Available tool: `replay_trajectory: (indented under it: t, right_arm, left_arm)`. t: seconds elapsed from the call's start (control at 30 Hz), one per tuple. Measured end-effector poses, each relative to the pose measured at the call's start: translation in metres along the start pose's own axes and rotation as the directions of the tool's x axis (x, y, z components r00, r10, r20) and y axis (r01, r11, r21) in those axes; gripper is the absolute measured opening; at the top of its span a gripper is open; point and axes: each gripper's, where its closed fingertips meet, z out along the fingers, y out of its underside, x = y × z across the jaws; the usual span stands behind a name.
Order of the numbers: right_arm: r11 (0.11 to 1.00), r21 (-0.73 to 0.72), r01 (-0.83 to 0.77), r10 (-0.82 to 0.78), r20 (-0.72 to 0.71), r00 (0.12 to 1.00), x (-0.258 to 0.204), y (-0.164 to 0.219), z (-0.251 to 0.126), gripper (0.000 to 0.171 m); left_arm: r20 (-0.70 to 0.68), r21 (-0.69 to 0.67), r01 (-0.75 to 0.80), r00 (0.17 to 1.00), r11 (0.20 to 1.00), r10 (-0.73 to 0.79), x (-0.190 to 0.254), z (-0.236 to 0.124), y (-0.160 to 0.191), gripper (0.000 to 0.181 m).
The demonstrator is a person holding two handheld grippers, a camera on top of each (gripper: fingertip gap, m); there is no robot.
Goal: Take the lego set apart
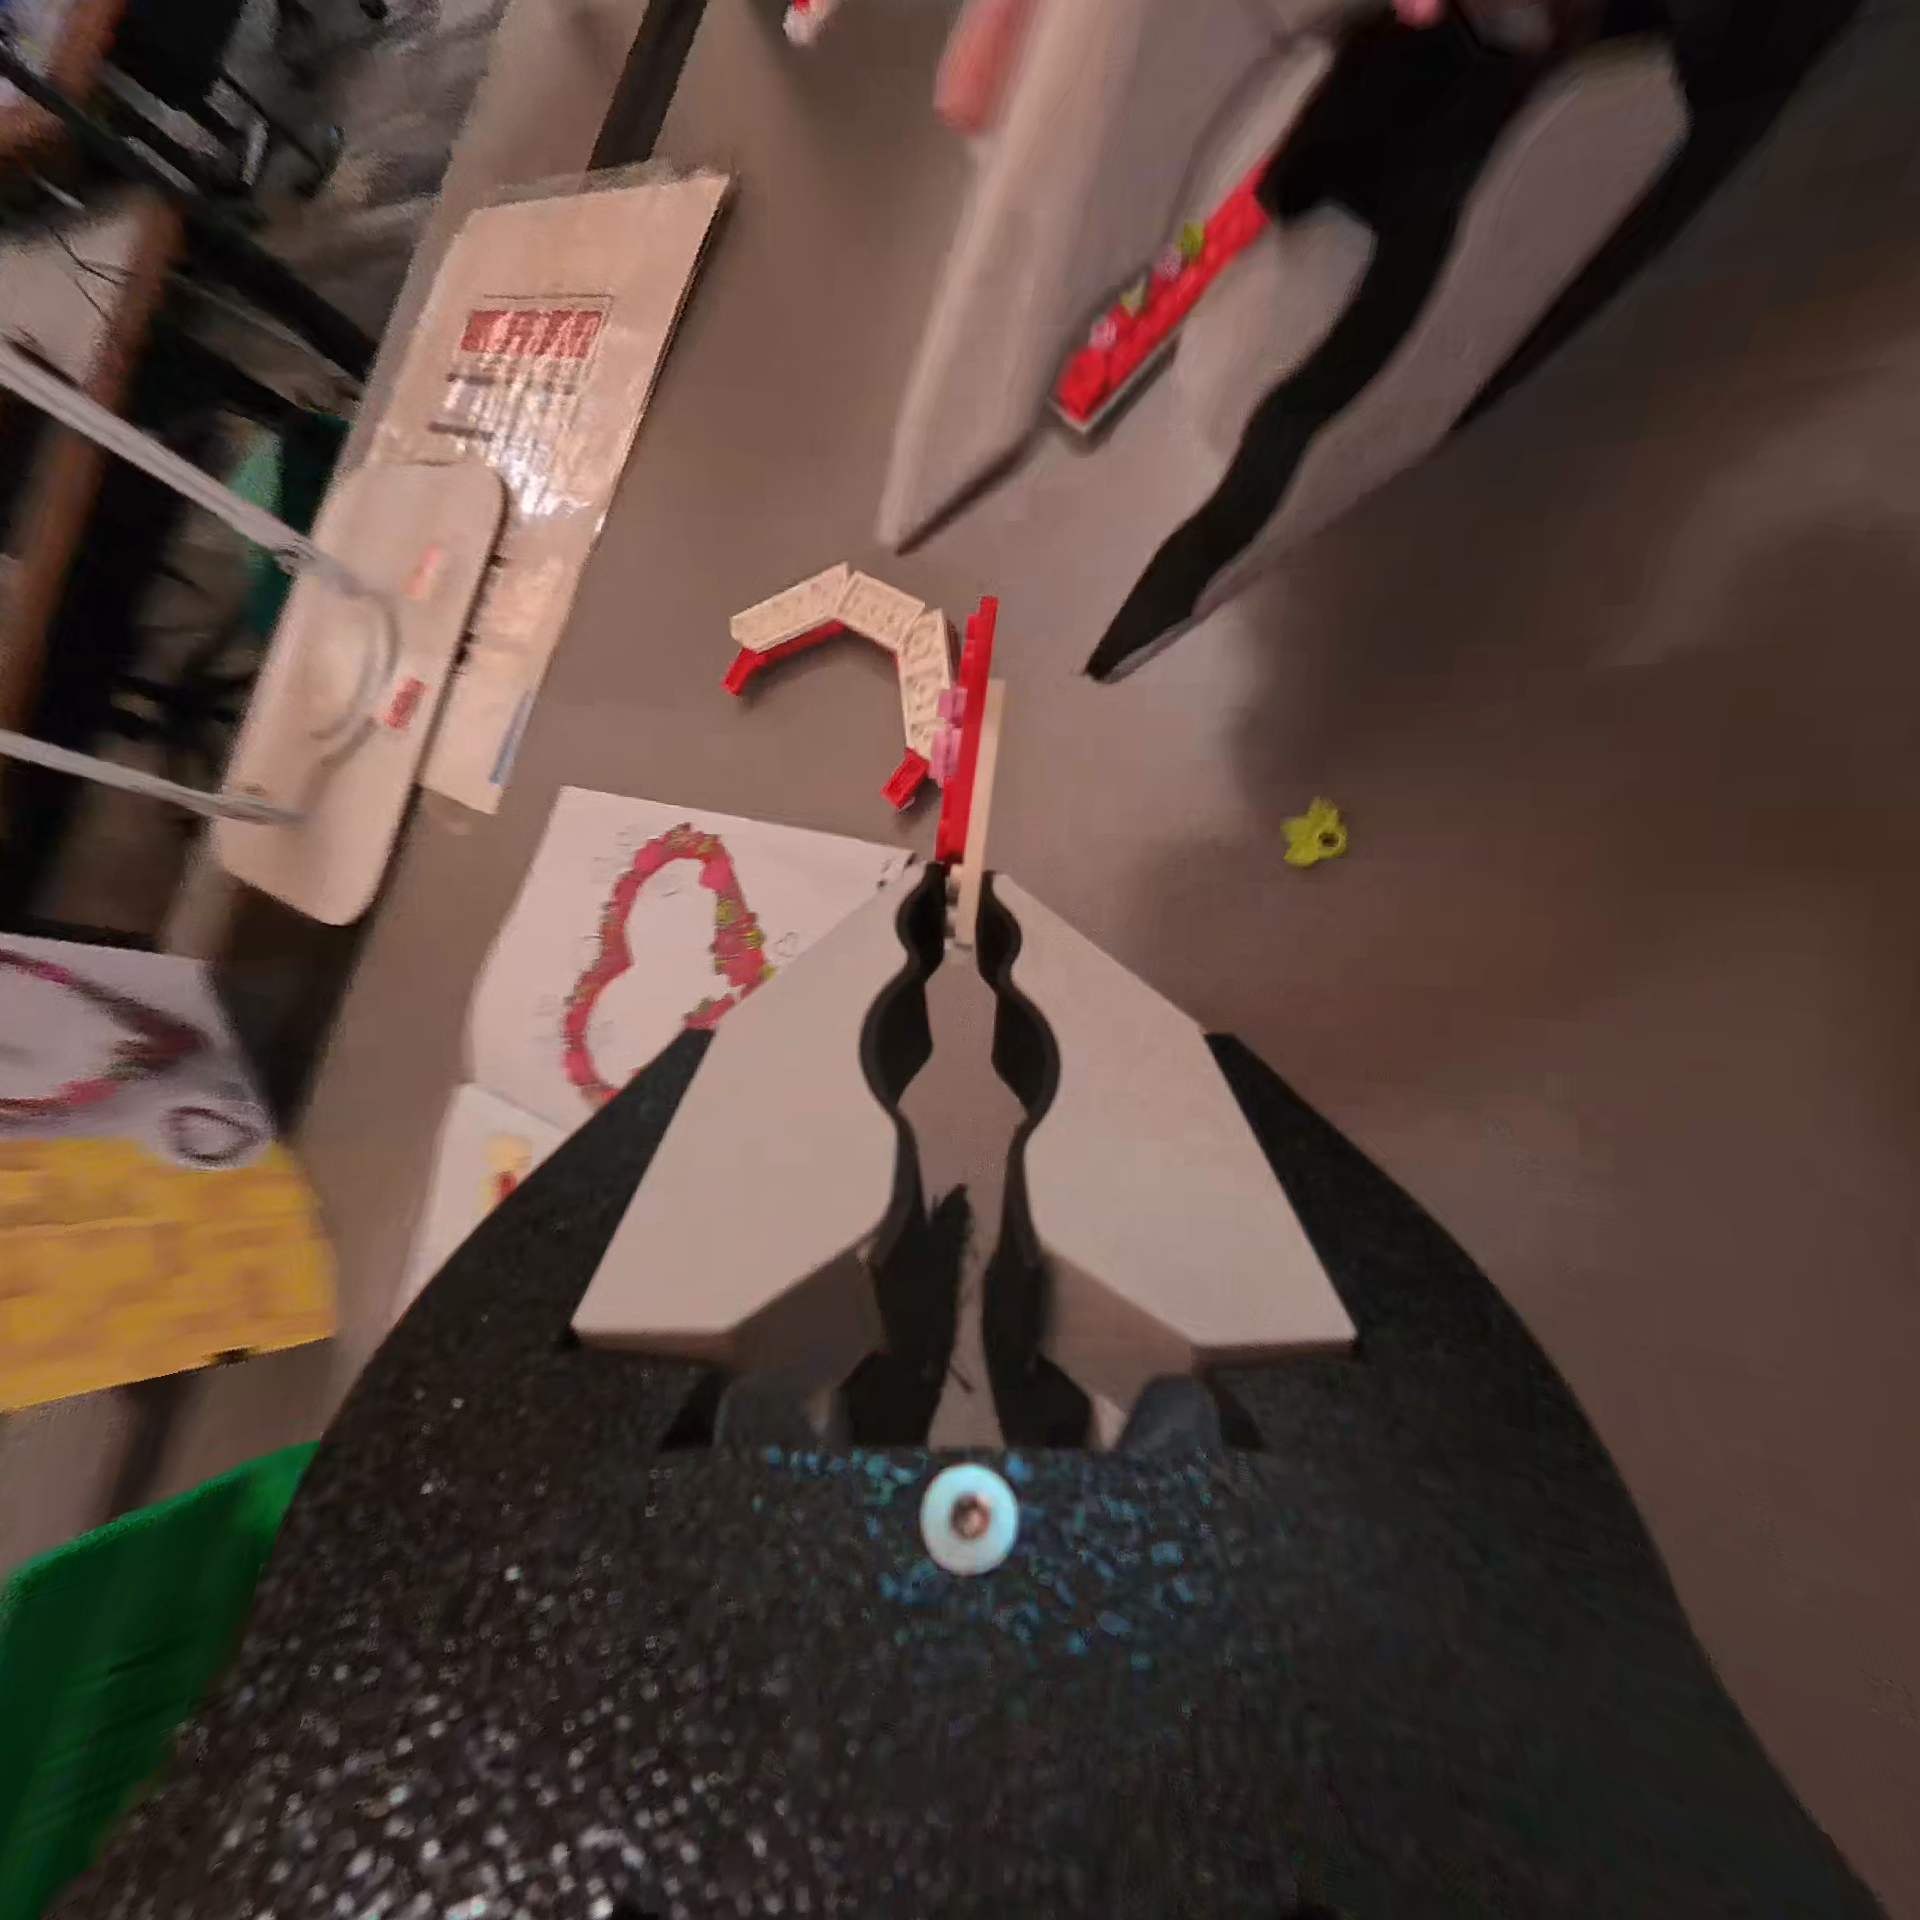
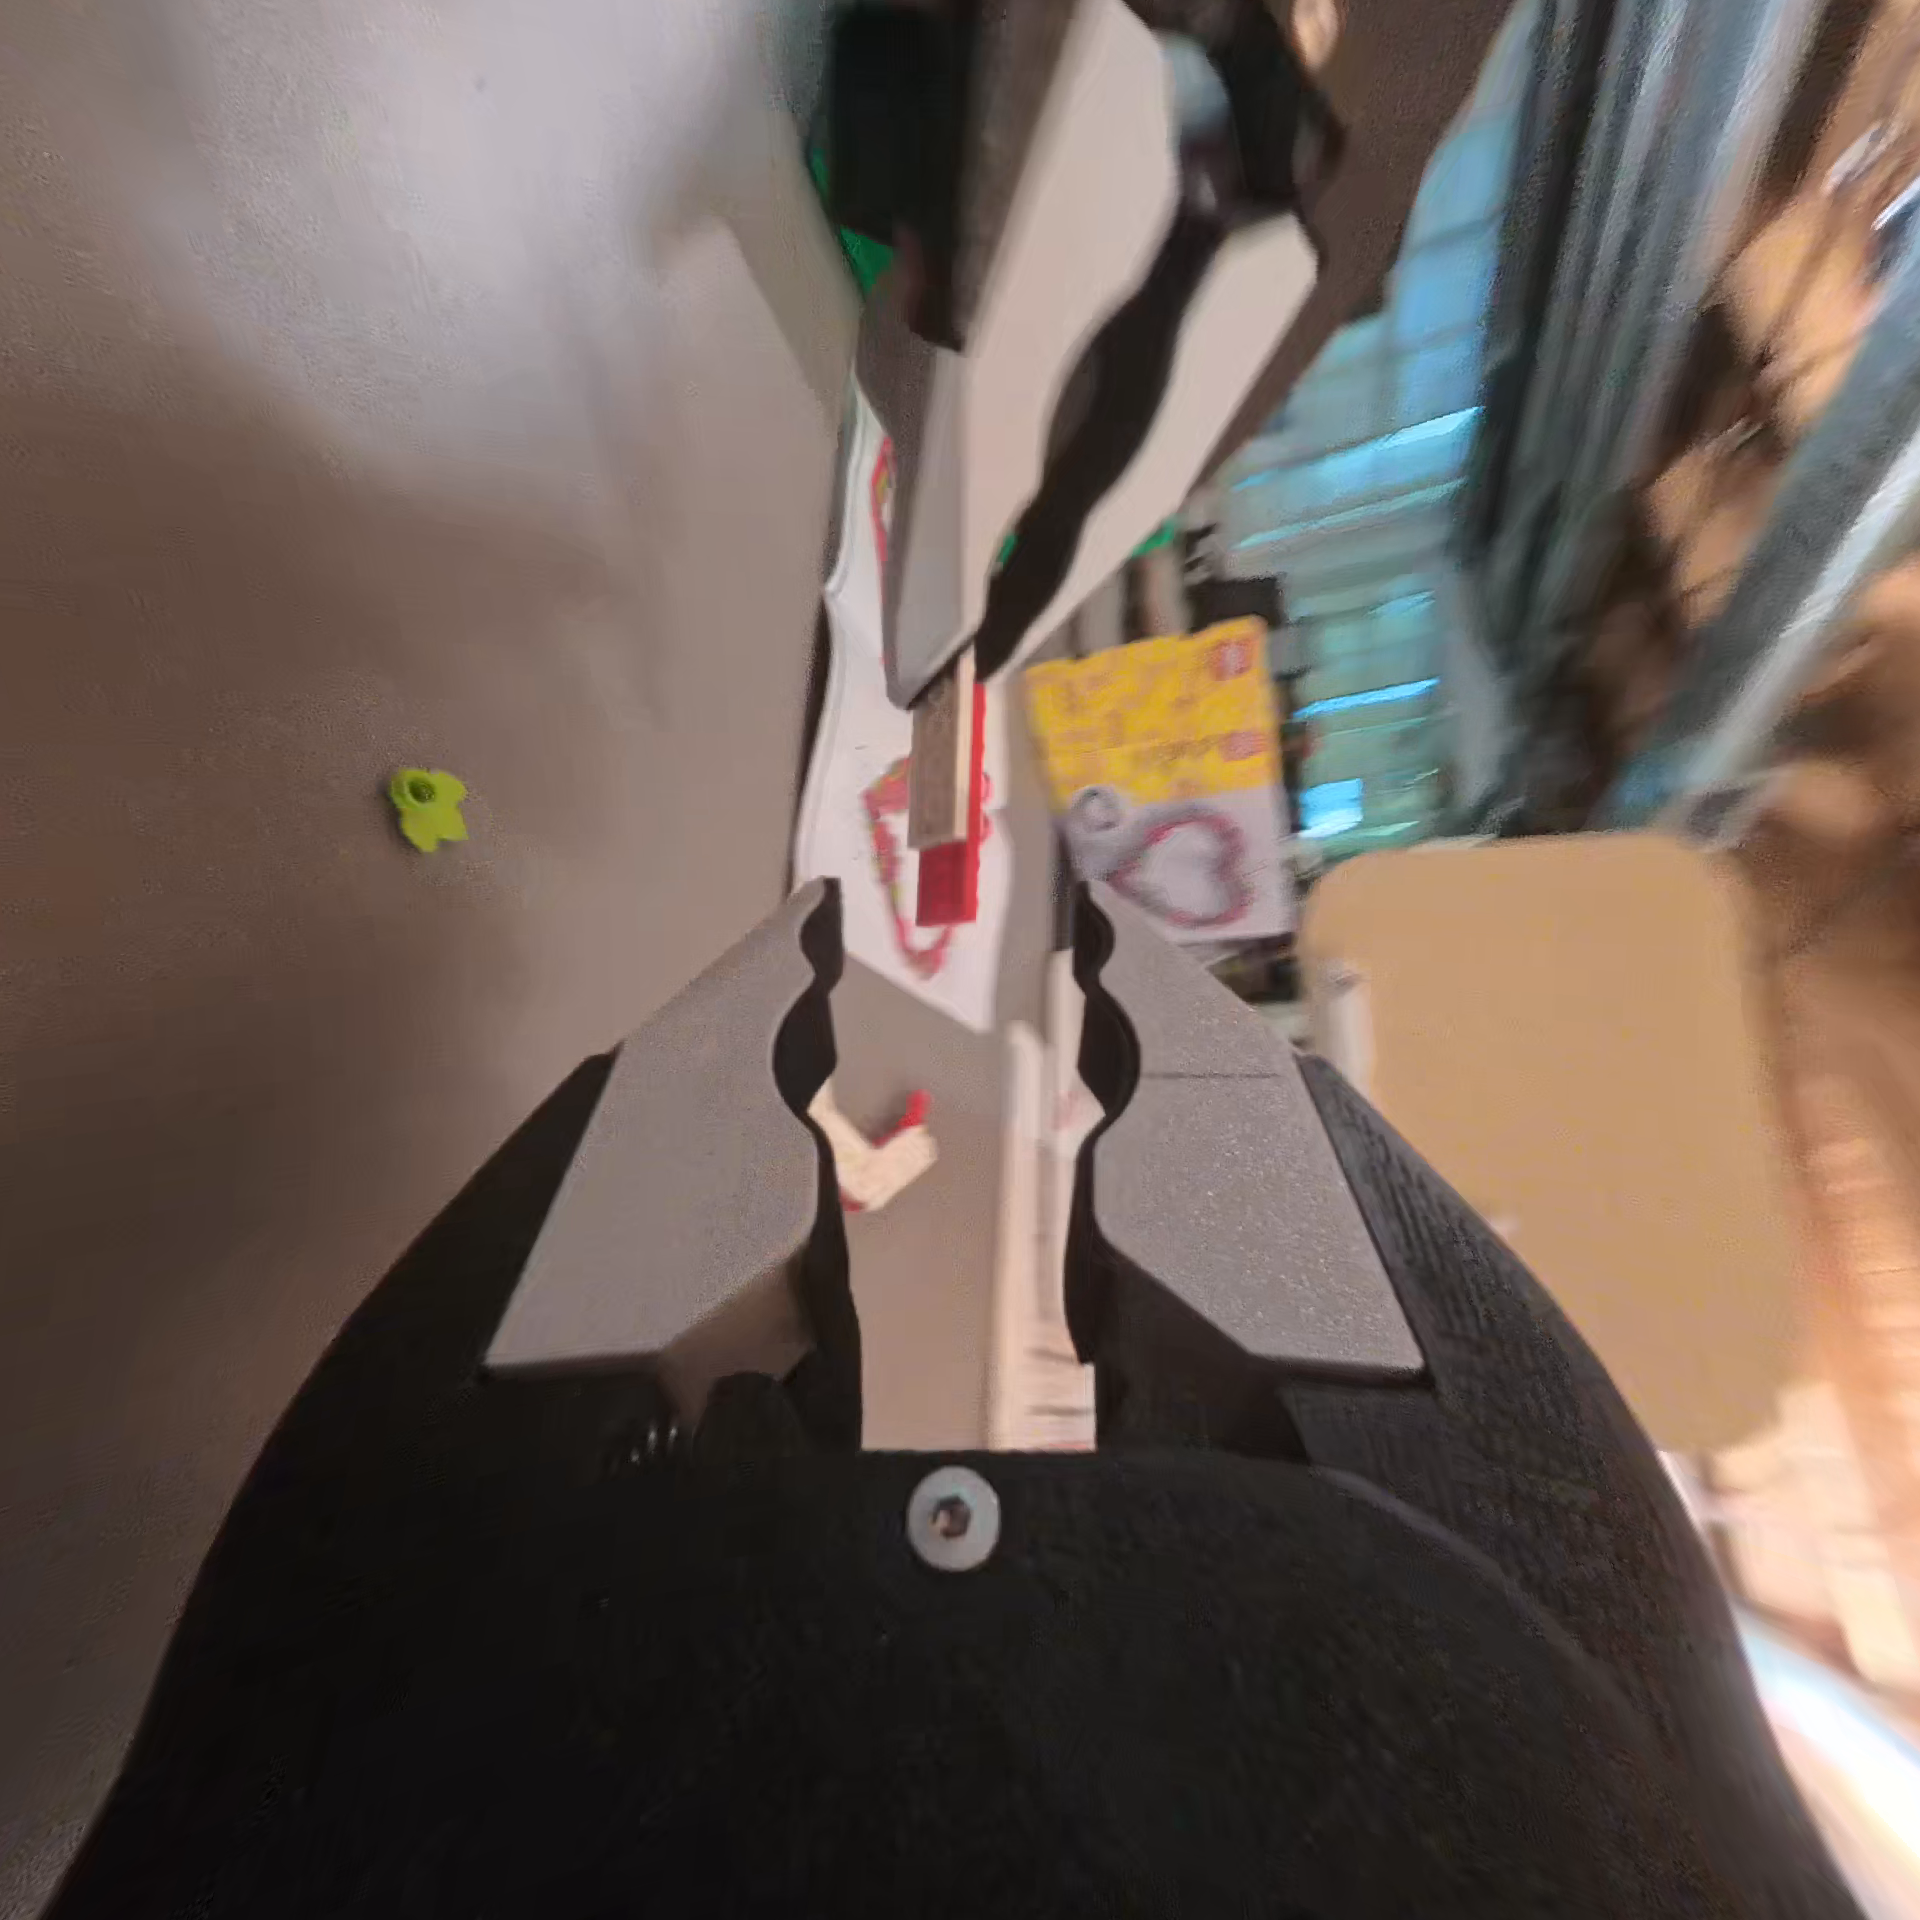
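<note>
The left gripper (image 1: 961, 883) pinches one end of a flat red and grey lego strip (image 1: 966, 738) between nearly closed fingertips at the centre of the left wrist frame, holding it edge-on above the brown table (image 1: 1507, 1039). Just left of the strip, a curved white lego piece with red ends (image 1: 852, 644) lies on the table. In the upper right of the same frame the right gripper (image 1: 997, 603) appears blurred, fingers spread with nothing between the tips, and another red lego strip (image 1: 1153, 312) studded with small pieces lies on the table seen between them. A lime-green lego bit (image 1: 1314, 831) sits alone at mid right. At lower left, an instruction sheet (image 1: 665, 935) printed with a pink heart outline lies flat, with a yellow box (image 1: 145, 1247) at the left edge and a cardboard sheet (image 1: 551, 343) at upper left. In the right wrist frame, the right gripper (image 2: 956, 904) stands open at the centre, just below the free end of the strip (image 2: 948, 831) that hangs from the left gripper (image 2: 940, 665) above; the two do not touch. The lime-green bit (image 2: 426, 810) lies at mid left of that frame and the white curved piece (image 2: 883, 1153) shows between the open fingers.
</note>
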Motion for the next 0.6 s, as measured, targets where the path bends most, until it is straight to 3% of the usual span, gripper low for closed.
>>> replay_trajectory:
  t: [0.03,0.13,0.27,0.43,0.6]
  right_arm:
    - [0.998,-0.021,-0.054,0.055,0.052,0.997,-0.002,0.003,0.002,0.045]
    - [0.995,-0.063,-0.084,0.093,0.167,0.982,-0.016,0.003,0.004,0.024]
    - [0.99,-0.127,-0.061,0.086,0.206,0.975,-0.023,0.004,0.008,0.013]
    - [0.912,-0.199,-0.359,0.388,0.132,0.912,-0.003,0.01,0.011,0.003]
    - [0.863,-0.164,-0.478,0.495,0.075,0.866,0.007,0.01,0.013,0.005]
  left_arm:
    - [0.015,-0.023,-0.067,0.998,0.997,0.068,0.002,0.0,0.001,0.002]
    - [0.051,-0.069,-0.215,0.974,0.974,0.219,0.004,0.001,0.002,0.002]
    - [0.053,-0.076,-0.306,0.949,0.949,0.311,0.01,0.006,0.001,0.002]
    - [0.204,-0.06,-0.381,0.9,0.923,0.385,-0.002,0.001,-0.006,0.002]
    - [0.315,-0.144,-0.486,0.803,0.862,0.506,-0.007,-0.004,-0.008,0.003]
